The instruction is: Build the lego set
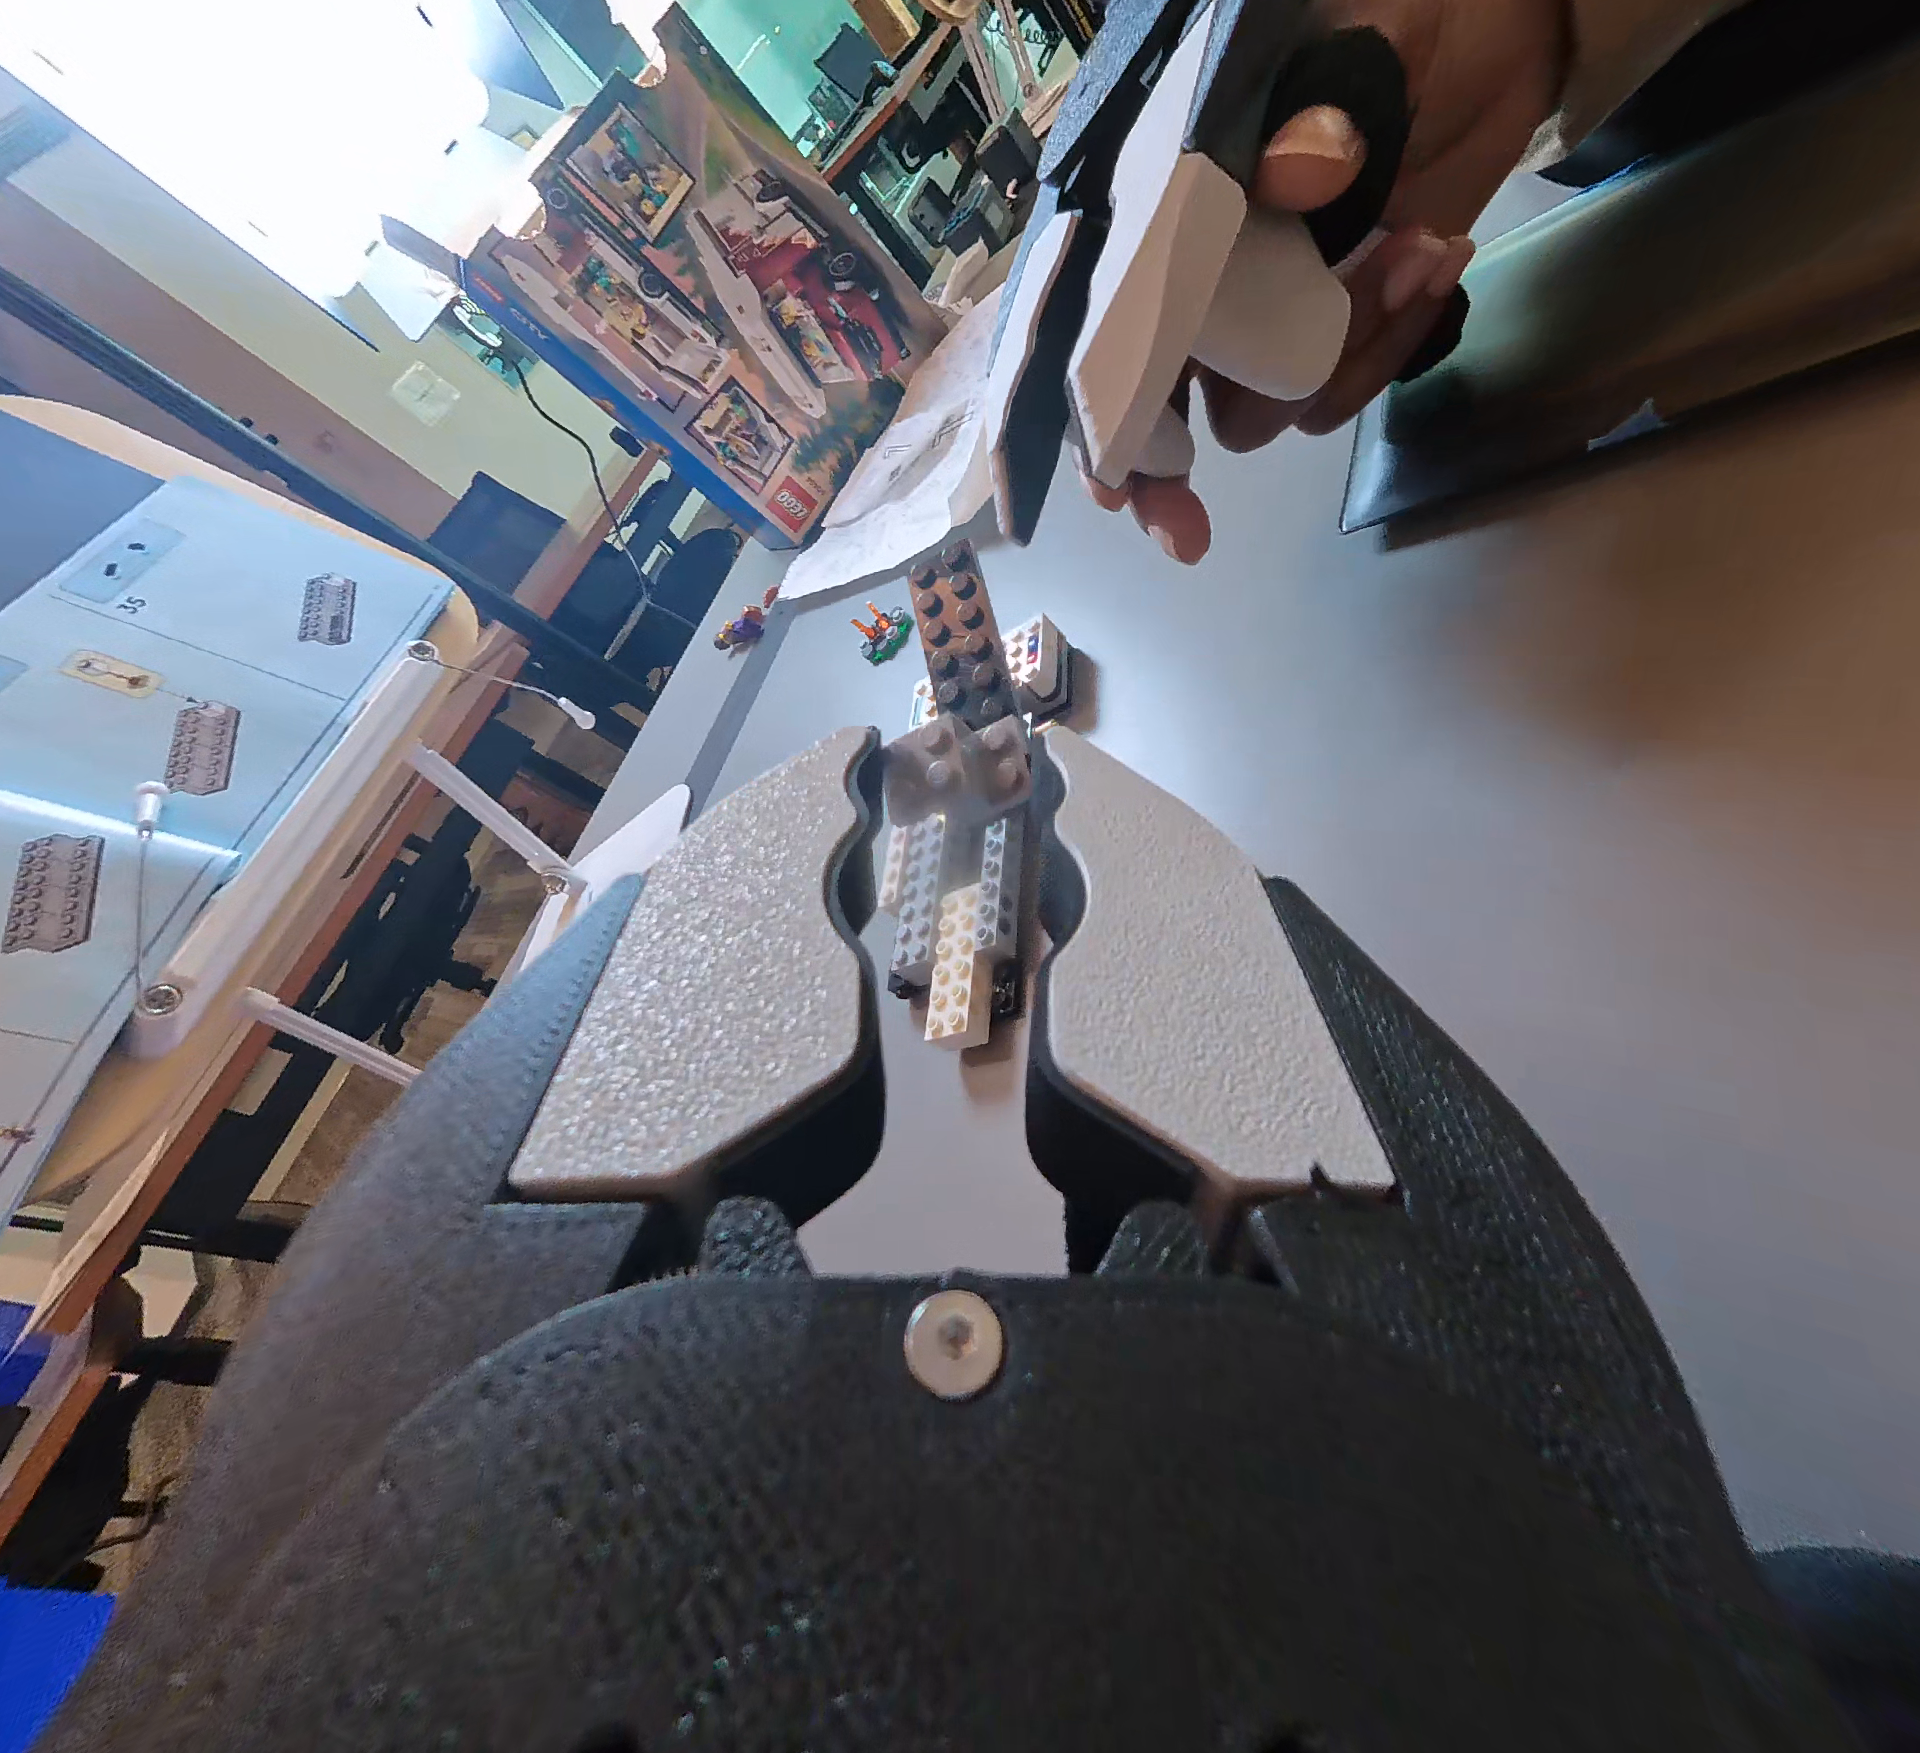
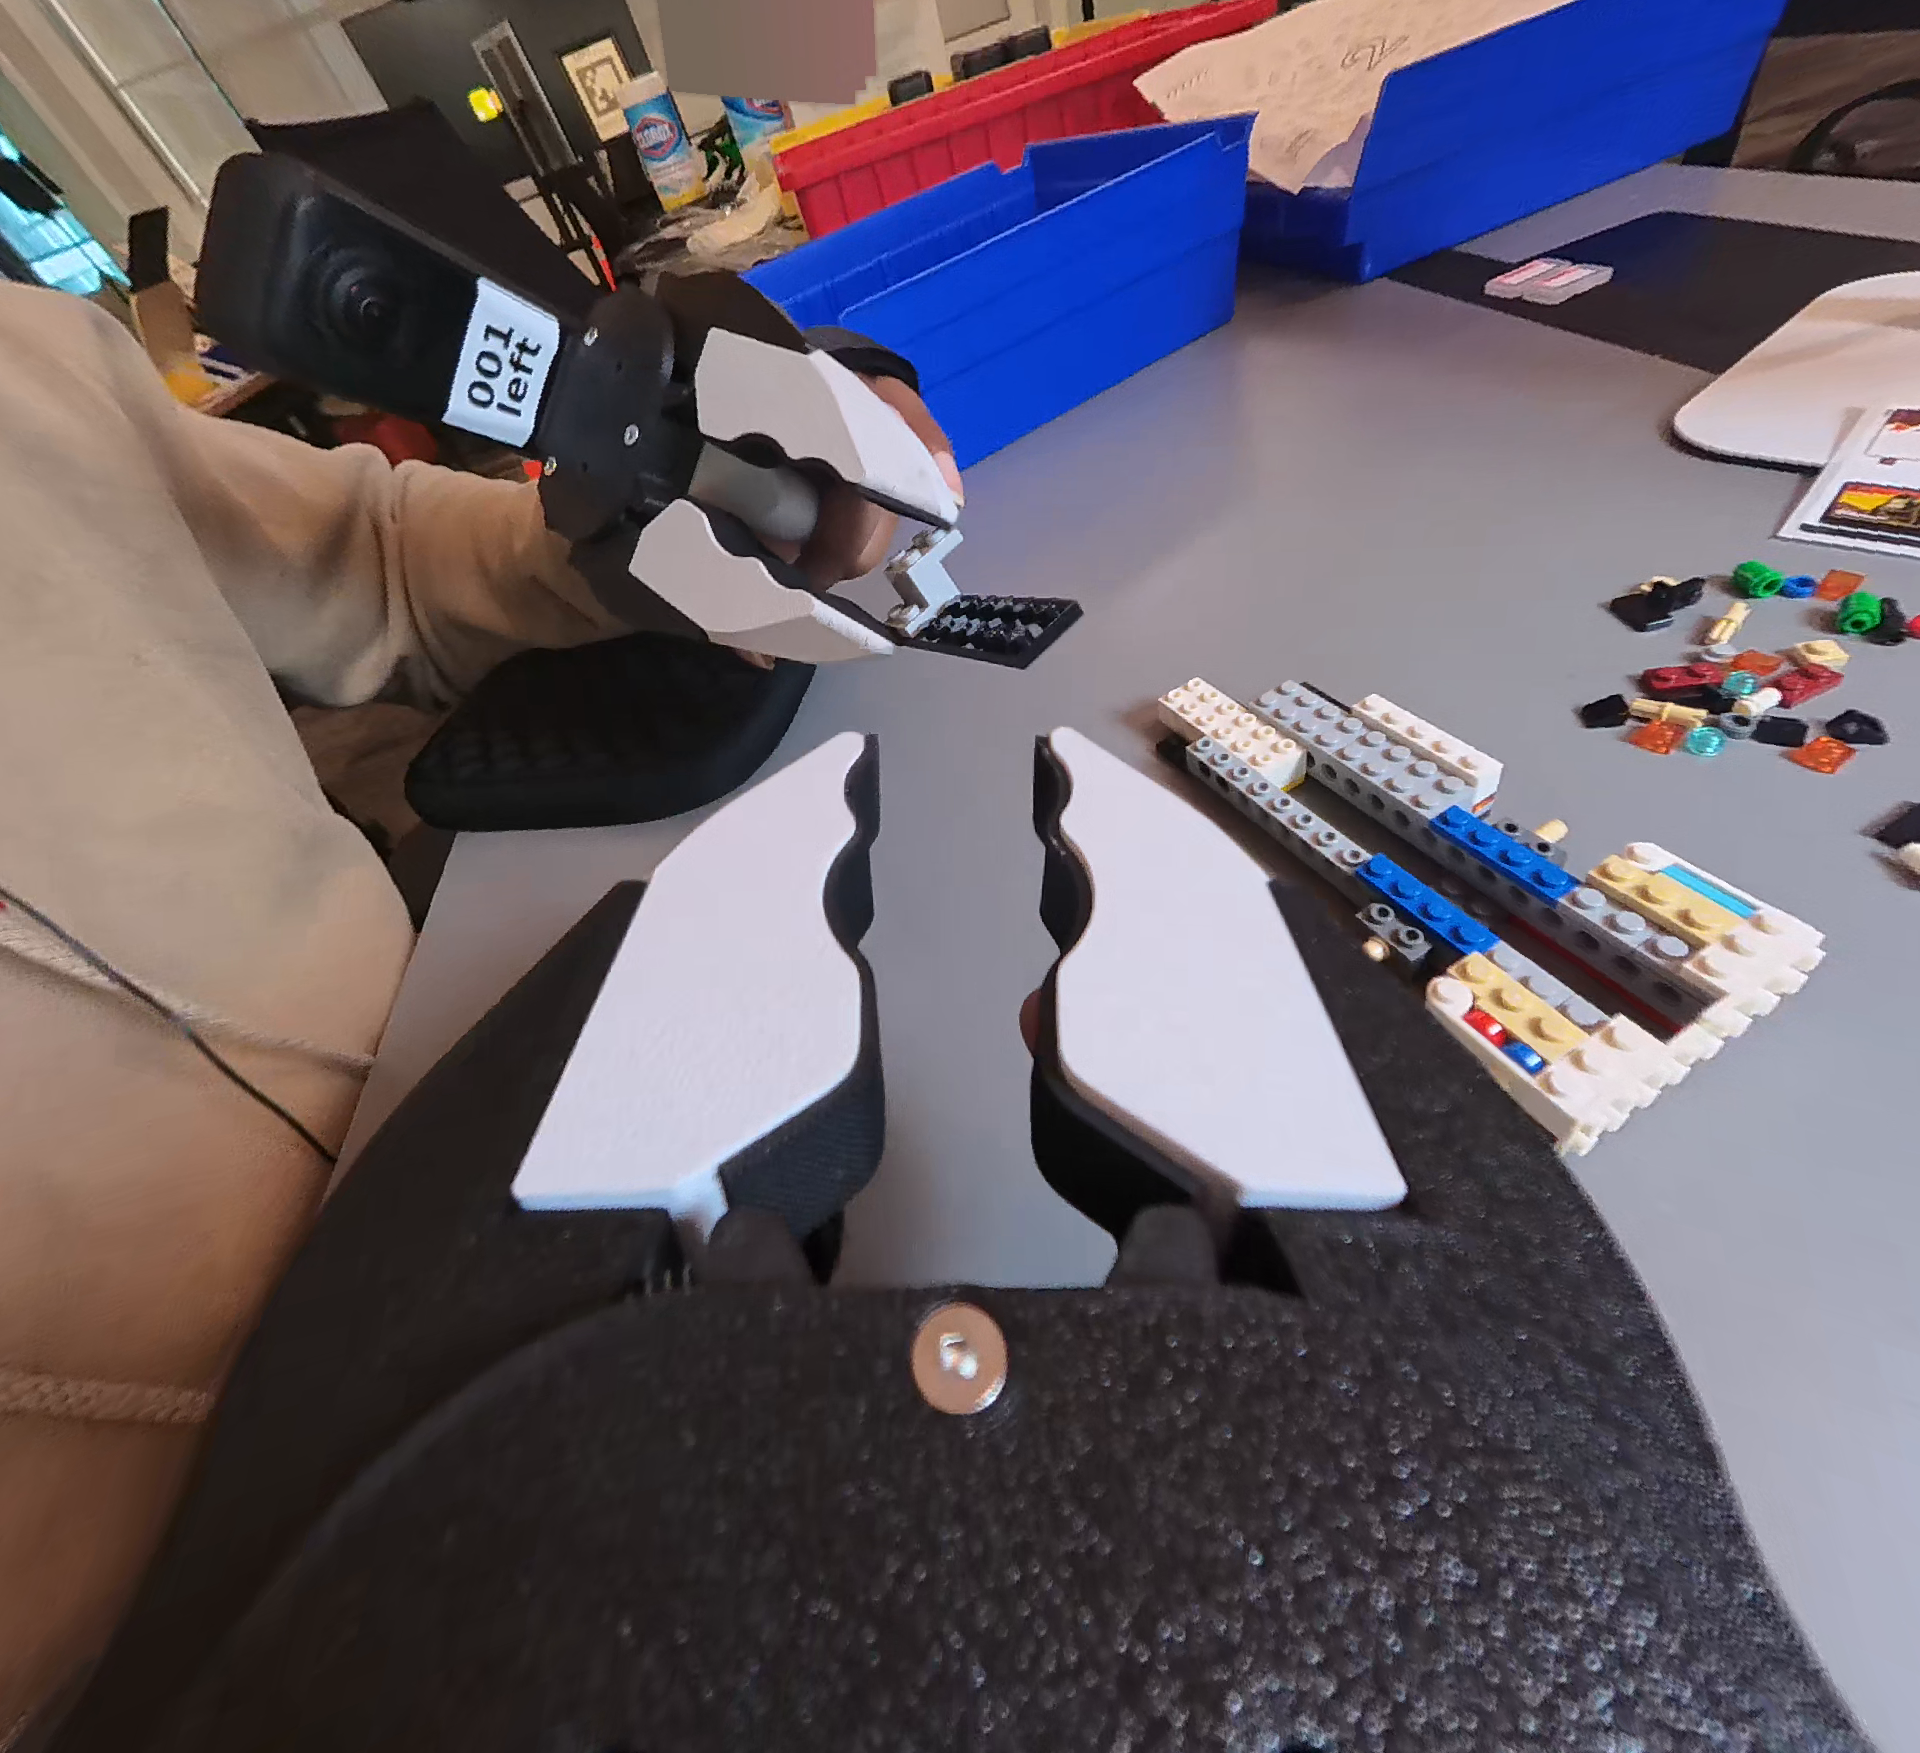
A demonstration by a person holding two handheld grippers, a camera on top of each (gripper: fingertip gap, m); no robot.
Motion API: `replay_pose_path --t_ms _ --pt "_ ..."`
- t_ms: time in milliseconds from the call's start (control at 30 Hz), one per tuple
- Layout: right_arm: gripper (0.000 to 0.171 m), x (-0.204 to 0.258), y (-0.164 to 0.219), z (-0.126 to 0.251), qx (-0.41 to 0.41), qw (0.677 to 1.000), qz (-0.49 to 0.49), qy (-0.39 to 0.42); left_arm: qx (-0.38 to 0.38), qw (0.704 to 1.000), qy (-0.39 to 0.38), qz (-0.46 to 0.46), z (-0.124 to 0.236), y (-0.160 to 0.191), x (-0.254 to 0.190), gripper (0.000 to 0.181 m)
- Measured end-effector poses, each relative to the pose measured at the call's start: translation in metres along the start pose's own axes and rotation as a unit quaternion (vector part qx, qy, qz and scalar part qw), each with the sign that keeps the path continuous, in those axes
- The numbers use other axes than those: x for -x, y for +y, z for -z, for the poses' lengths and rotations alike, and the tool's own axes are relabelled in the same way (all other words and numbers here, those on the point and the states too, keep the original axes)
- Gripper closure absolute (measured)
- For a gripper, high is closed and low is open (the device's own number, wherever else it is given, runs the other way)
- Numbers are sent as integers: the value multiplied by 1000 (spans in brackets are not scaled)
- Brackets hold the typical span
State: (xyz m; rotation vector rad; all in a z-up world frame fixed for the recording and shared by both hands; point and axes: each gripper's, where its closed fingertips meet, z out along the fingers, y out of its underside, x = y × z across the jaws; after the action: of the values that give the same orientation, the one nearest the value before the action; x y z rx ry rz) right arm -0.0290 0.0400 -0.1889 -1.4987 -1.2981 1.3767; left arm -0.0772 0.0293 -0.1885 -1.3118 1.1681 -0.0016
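Observation:
My left gripper (image 1: 956,758) is shut on a small grey bracket piece (image 1: 961,768) joined to a black studded plate (image 1: 956,633), held above the grey table (image 1: 1351,872). In the right wrist view the left gripper (image 2: 925,586) holds the bracket (image 2: 920,581) with the black plate (image 2: 987,628) sticking out past the fingertips. The long grey, white and blue Lego build (image 2: 1455,851) lies on the table to the right; it also shows between my left fingers (image 1: 956,924). My right gripper (image 2: 956,747) is open and empty, hovering over the table; it shows at the top of the left wrist view (image 1: 1060,498).
Loose small pieces (image 2: 1766,664) lie at the far right. Two blue bins (image 2: 1039,269) (image 2: 1558,93) and a red bin (image 2: 987,103) stand at the back. A black keyboard (image 2: 603,737) sits at the left edge. The set box (image 1: 707,290), a paper bag (image 1: 914,477) and an instruction booklet (image 1: 156,716) are nearby. Across from one pair of fingers to the other is roughly 6 cm.

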Motion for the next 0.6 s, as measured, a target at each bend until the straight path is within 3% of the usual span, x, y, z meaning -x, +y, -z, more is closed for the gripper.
replay_pose_path --t_ms 133,233,333,400,467,533,600 --pt "140 -4 -2 -4 -12 1000 -4 10 -4 1000 -4 -22 1 -4 -2 154" --pt "141 0 -3 -9 -14 998 -60 -20 -4 997 -13 -70 1 -7 -5 154" --pt "146 5 -6 -16 -23 990 -134 -49 -1 994 -14 -112 0 -9 -12 154" --pt "162 4 -4 -19 -24 984 -169 -45 2 990 -16 -138 -1 -9 -16 155" --pt "166 2 -1 -19 -21 984 -171 -45 -1 989 -21 -148 0 -10 -16 152" --pt "167 2 -2 -18 -26 986 -156 -46 -2 992 -14 -127 -1 -9 -16 144" --pt "166 4 -9 -15 -47 989 -132 -48 -6 999 6 -47 -2 -8 -13 132"
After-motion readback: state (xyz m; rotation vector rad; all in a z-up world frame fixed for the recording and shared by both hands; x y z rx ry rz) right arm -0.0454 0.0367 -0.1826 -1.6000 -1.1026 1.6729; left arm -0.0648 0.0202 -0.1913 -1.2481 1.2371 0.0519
